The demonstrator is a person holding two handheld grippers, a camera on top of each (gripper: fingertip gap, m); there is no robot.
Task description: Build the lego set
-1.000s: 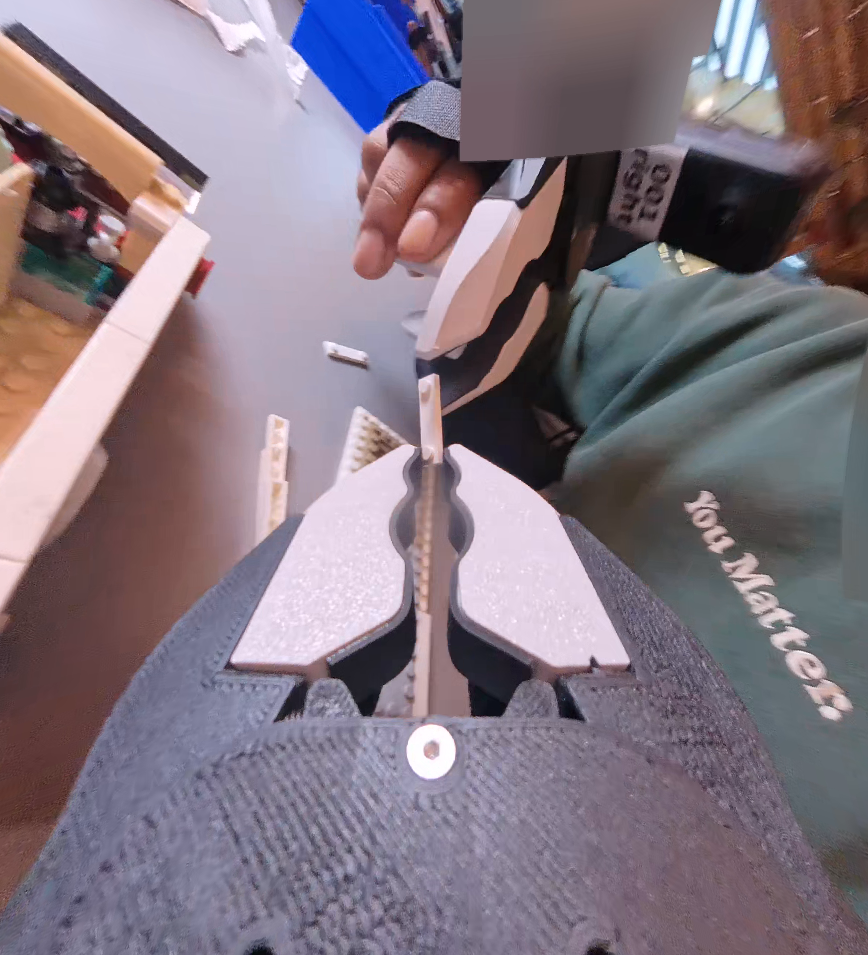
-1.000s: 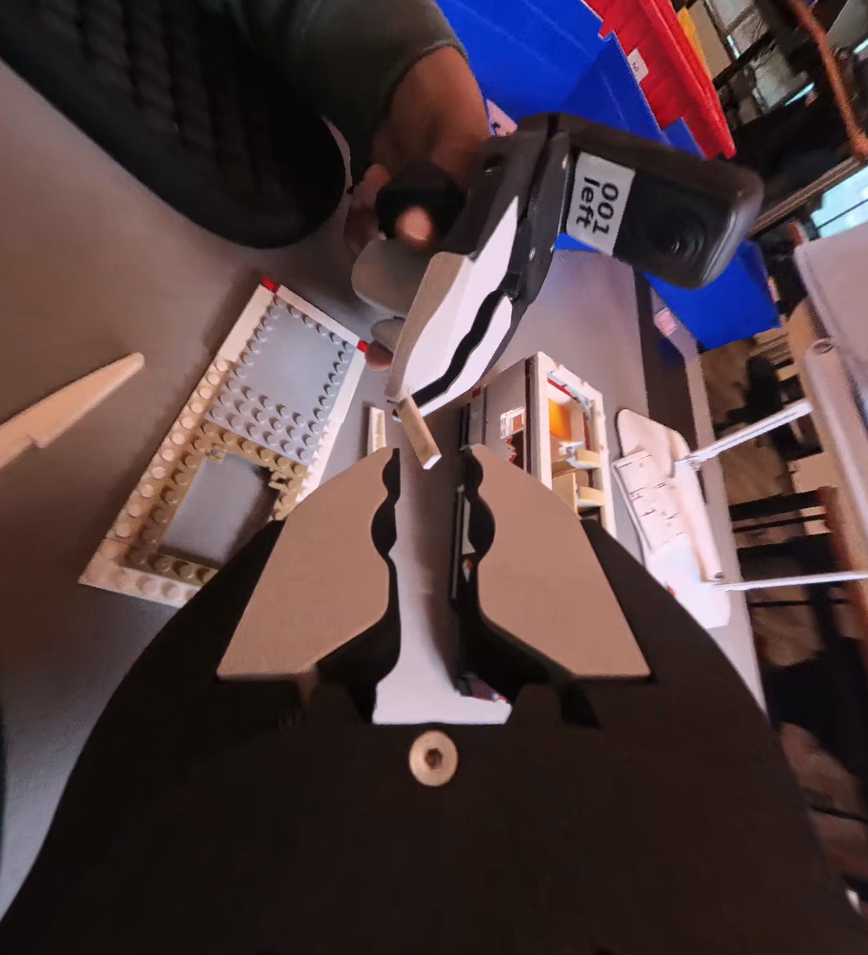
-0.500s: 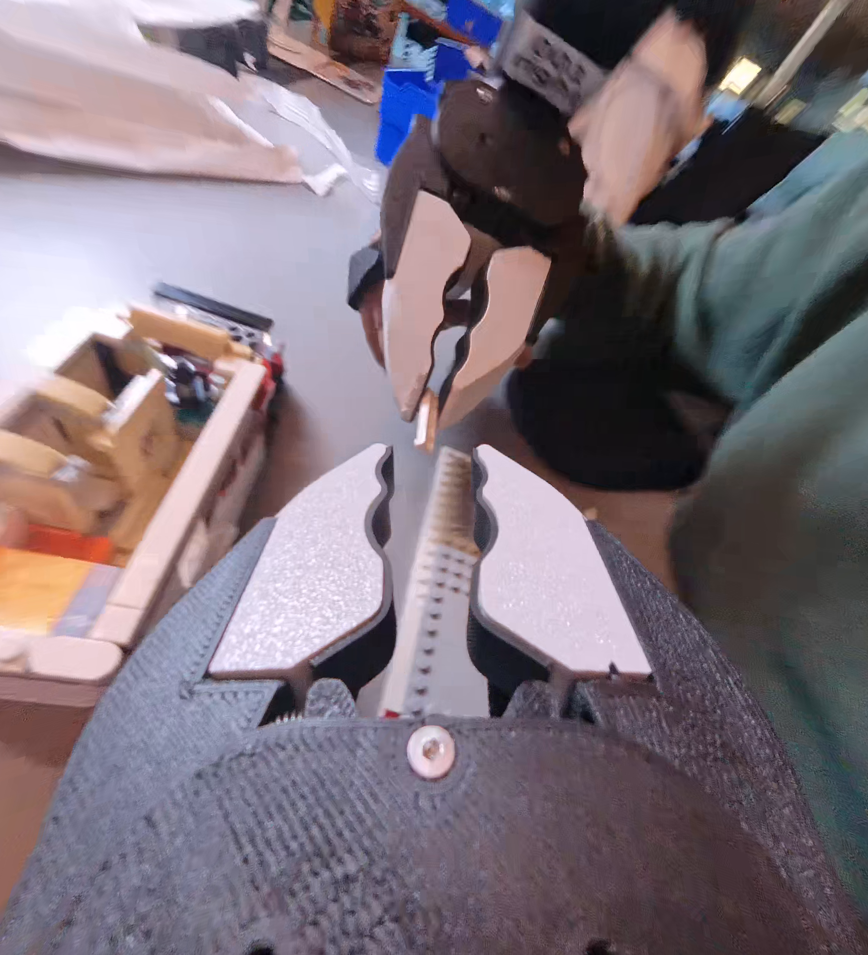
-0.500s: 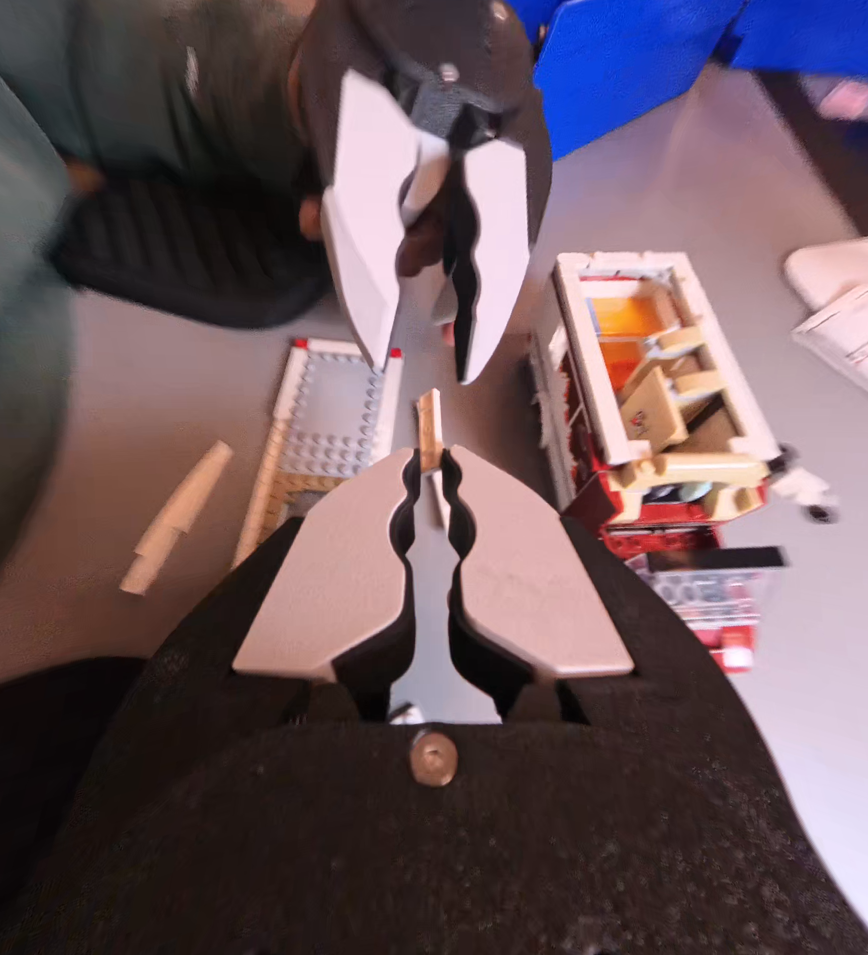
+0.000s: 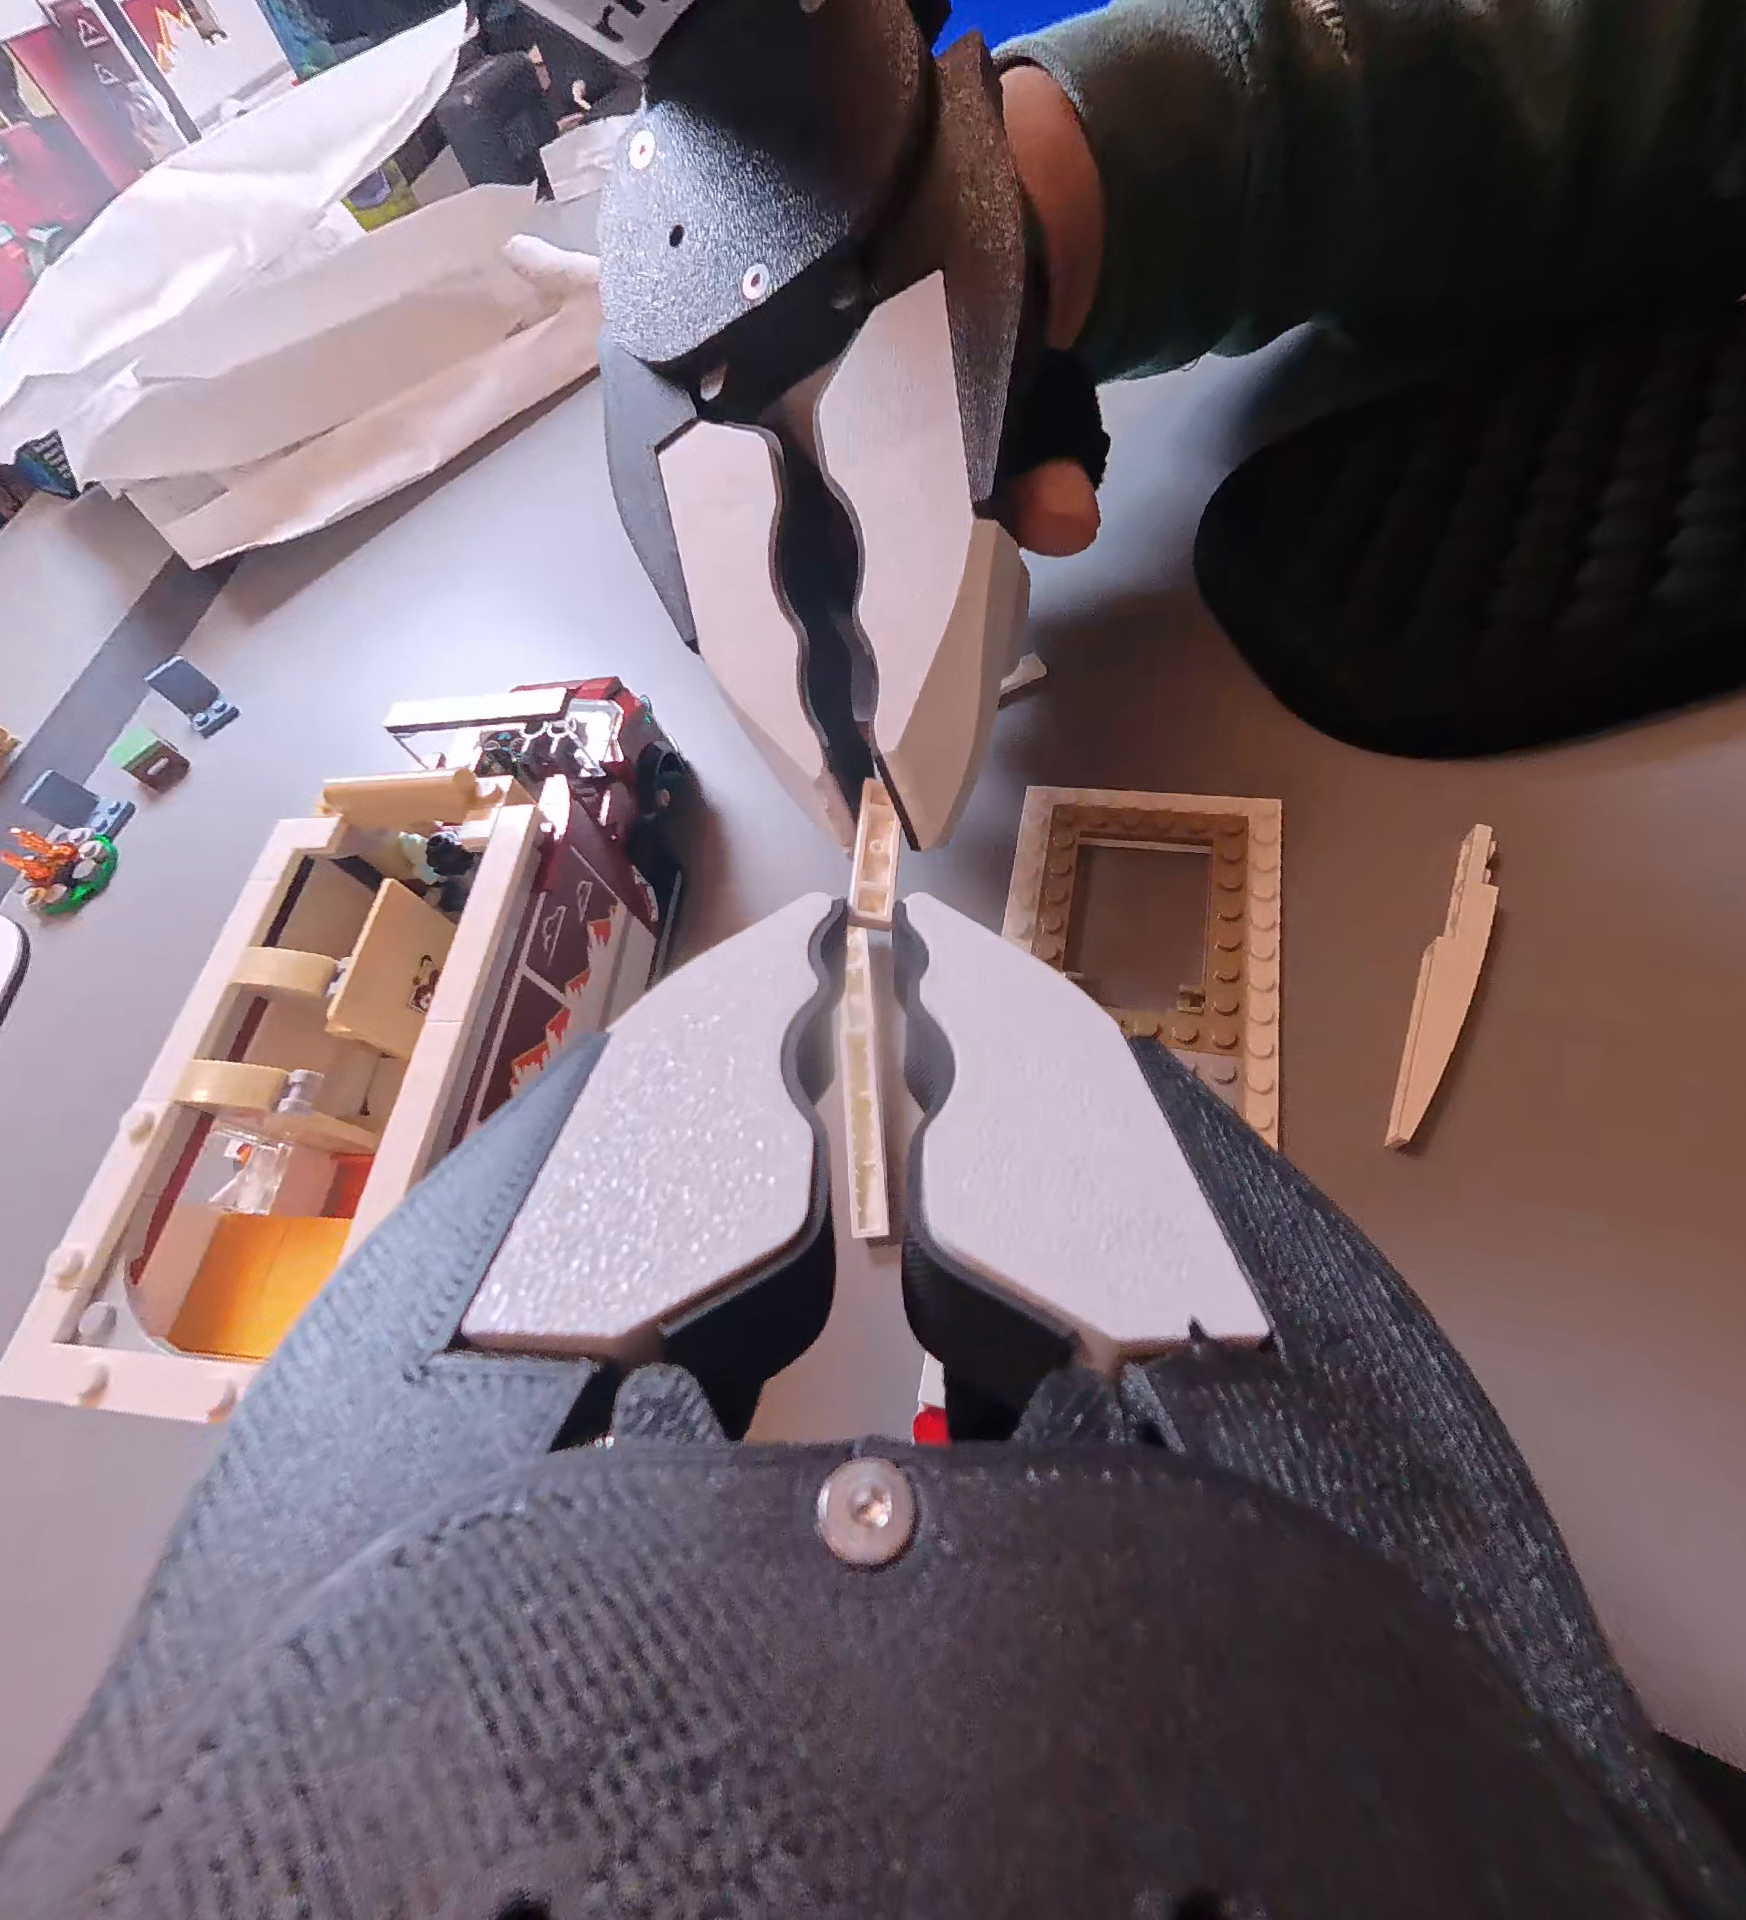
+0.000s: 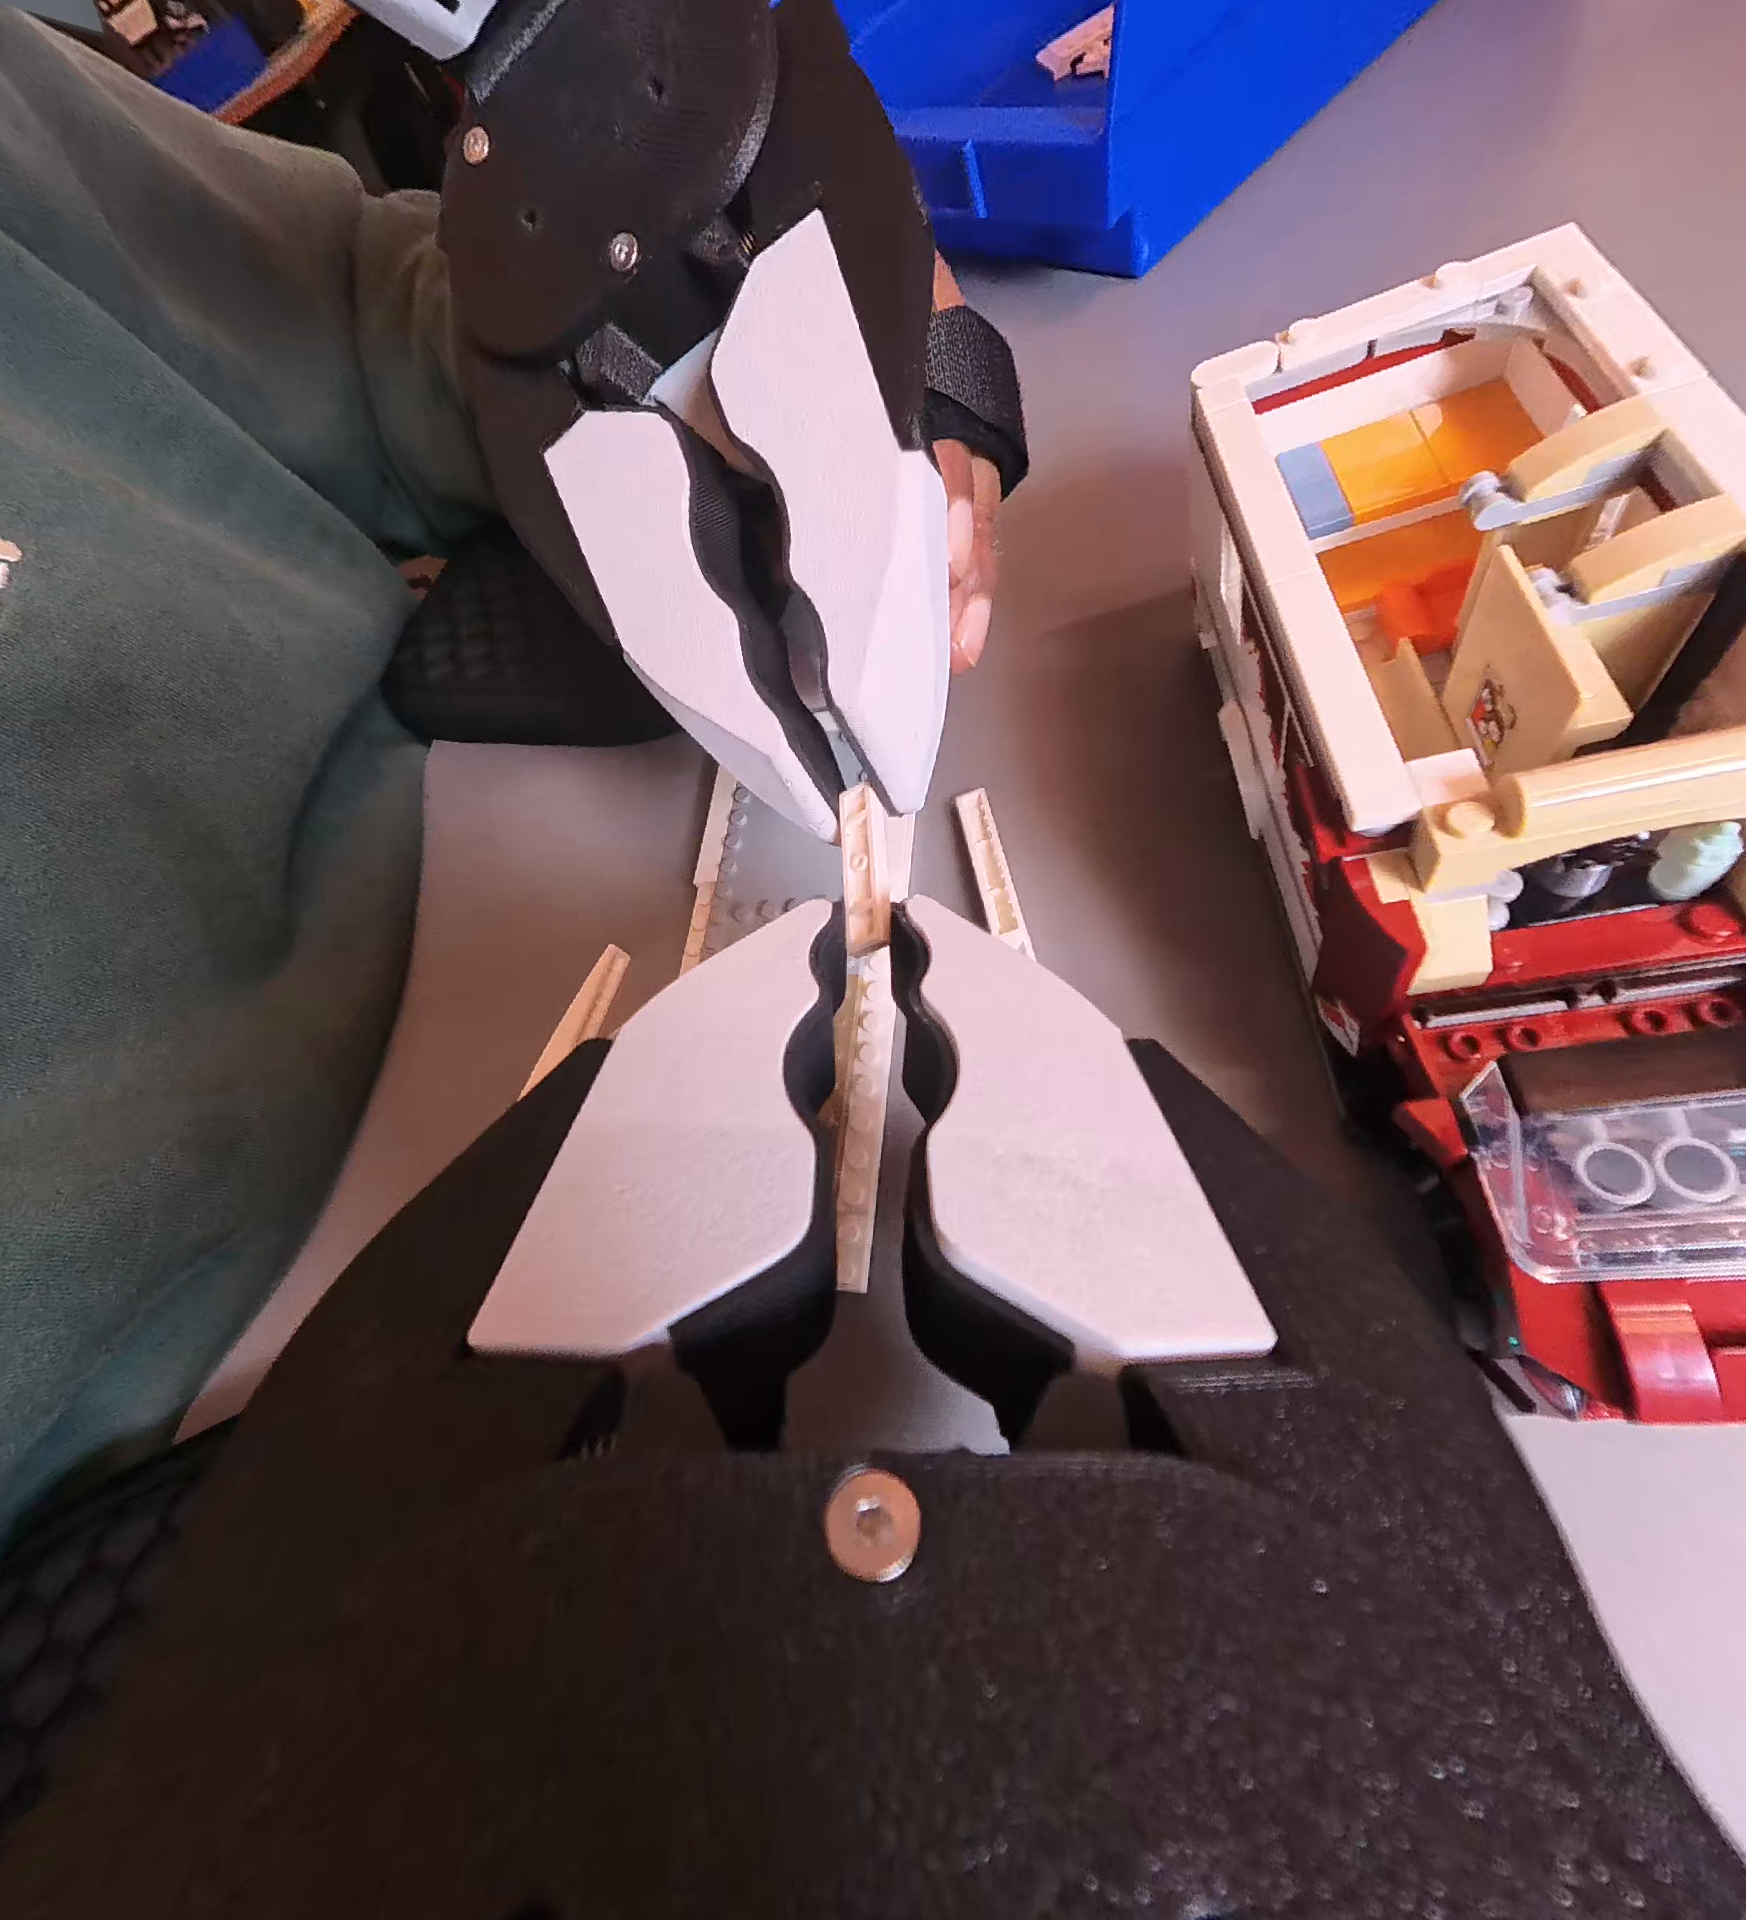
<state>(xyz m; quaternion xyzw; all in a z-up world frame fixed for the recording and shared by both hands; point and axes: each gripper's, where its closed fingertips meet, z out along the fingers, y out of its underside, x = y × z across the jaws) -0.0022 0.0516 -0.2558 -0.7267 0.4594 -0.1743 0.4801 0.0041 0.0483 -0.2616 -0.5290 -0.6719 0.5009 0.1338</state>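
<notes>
My left gripper (image 5: 869, 904) and my right gripper (image 6: 869, 914) meet tip to tip above the grey table. Each is shut on one end of the same small narrow white brick (image 5: 874, 852). The right wrist view shows that brick (image 6: 864, 873) with the left gripper (image 6: 864, 821) pinching its far end. The left wrist view shows the right gripper (image 5: 874, 821) pinching the other end. Below them lies a tan and white studded roof frame (image 5: 1160, 935), also seen in the right wrist view (image 6: 744, 883).
A red and white roofless camper van model (image 5: 329, 1039) (image 6: 1523, 727) stands beside the grippers. A long white strip (image 6: 994, 873) and a white wedge piece (image 5: 1440, 987) lie on the table. A white paper bag (image 5: 256, 312), a blue bin (image 6: 1108, 125) and small loose pieces (image 5: 69, 831) sit farther off. The grippers are tip to tip, or close to it.
A second ago the left gripper held the brick and the right was open. Then the right took it and the left opened. Now the left has shut on it again, so both hold it.
</notes>
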